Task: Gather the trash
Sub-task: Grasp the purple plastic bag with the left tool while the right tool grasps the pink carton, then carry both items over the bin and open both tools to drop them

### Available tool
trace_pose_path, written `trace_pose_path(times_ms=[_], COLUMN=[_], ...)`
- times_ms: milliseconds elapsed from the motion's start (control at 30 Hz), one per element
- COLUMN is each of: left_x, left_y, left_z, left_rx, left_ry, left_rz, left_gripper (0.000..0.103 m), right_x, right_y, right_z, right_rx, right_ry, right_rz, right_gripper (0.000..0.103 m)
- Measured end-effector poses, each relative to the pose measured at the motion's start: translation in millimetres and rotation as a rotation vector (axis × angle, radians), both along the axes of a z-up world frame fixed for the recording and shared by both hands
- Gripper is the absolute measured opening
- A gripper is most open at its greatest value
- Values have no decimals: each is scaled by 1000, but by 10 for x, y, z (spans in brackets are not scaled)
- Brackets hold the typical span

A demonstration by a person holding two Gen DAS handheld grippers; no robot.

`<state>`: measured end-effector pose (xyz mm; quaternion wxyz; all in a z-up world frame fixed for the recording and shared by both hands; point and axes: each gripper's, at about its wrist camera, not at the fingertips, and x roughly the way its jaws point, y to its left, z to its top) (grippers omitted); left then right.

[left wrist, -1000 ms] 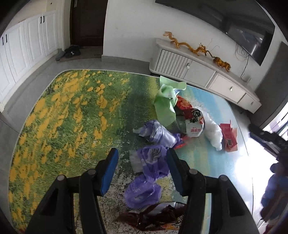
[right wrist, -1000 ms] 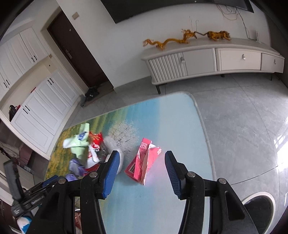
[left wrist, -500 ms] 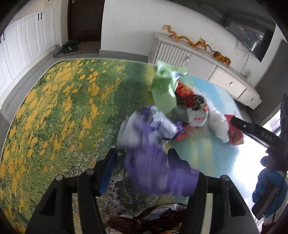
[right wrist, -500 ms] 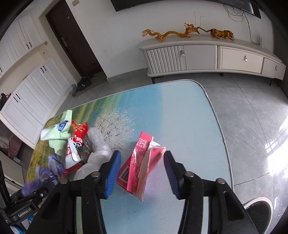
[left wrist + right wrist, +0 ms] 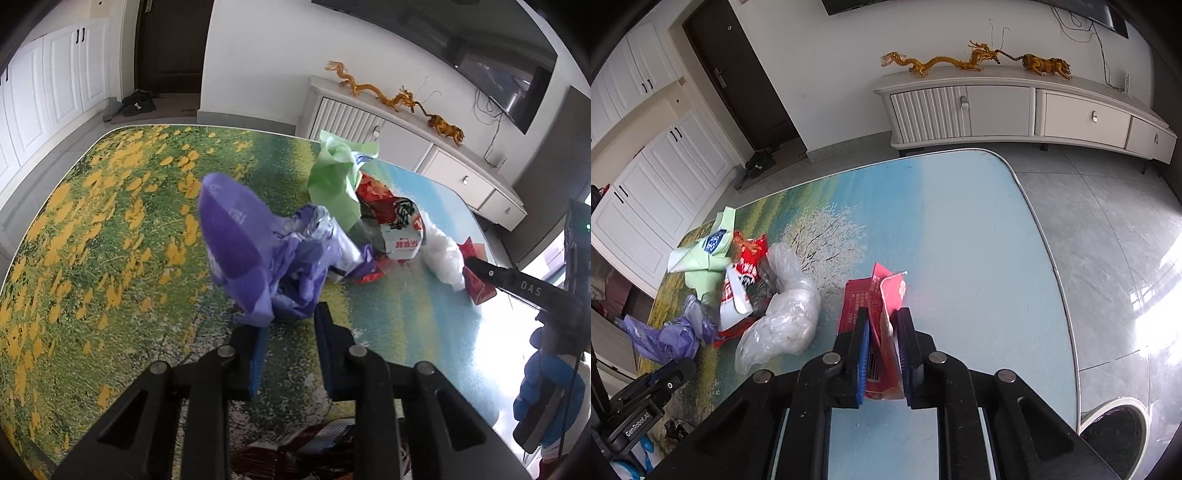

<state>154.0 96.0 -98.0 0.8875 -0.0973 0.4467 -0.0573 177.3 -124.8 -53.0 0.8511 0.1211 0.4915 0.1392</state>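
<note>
Trash lies on a table with a printed landscape cover point(image 5: 92, 229). My left gripper point(image 5: 290, 332) is shut on a crumpled purple plastic bag point(image 5: 255, 254) and holds it lifted over the table. Behind it lie a green wrapper point(image 5: 332, 181), red and white snack packets point(image 5: 399, 225) and a clear plastic bag point(image 5: 441, 254). My right gripper point(image 5: 882, 339) is shut on a torn red carton point(image 5: 875, 295) on the blue part of the table point(image 5: 960, 229). The clear bag point(image 5: 786, 317) and the pile show left of it.
A dark red wrapper point(image 5: 295, 450) lies at the near table edge under my left gripper. A white sideboard point(image 5: 1015, 110) with gold dragon figures stands by the wall. A round bin rim point(image 5: 1115, 432) shows on the floor at the lower right.
My left gripper moved forward, closed on the purple bag and lifted it. My right gripper moved forward and closed on the red carton.
</note>
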Motion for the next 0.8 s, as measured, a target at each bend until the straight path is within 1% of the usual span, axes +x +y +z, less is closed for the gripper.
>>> trace_pose_path(times_ms=[167,300,433,600,800], left_x=[-61,-141,-226,-347,-522], left_y=[31,138,199,233,150], left_z=[52,152,263,402,613], left_rx=[-44,-141,-206,-240,-232], left_ry=[-29,-70,-108,-137,-172], left_rz=[-16,-35,-55,-57,-69], left_gripper=[19,18,18,18,18], right_x=[-100,-198,-335,-488,-744], right_y=[20,24,50,49,-92], right_z=[66,145,231,336,526], right_rx=[-1,9,29,53,91], right_ry=[-10,-23,-40,-58,-92], right_rz=[6,5,15,20,9], right_gripper=[13,13,12,12,11])
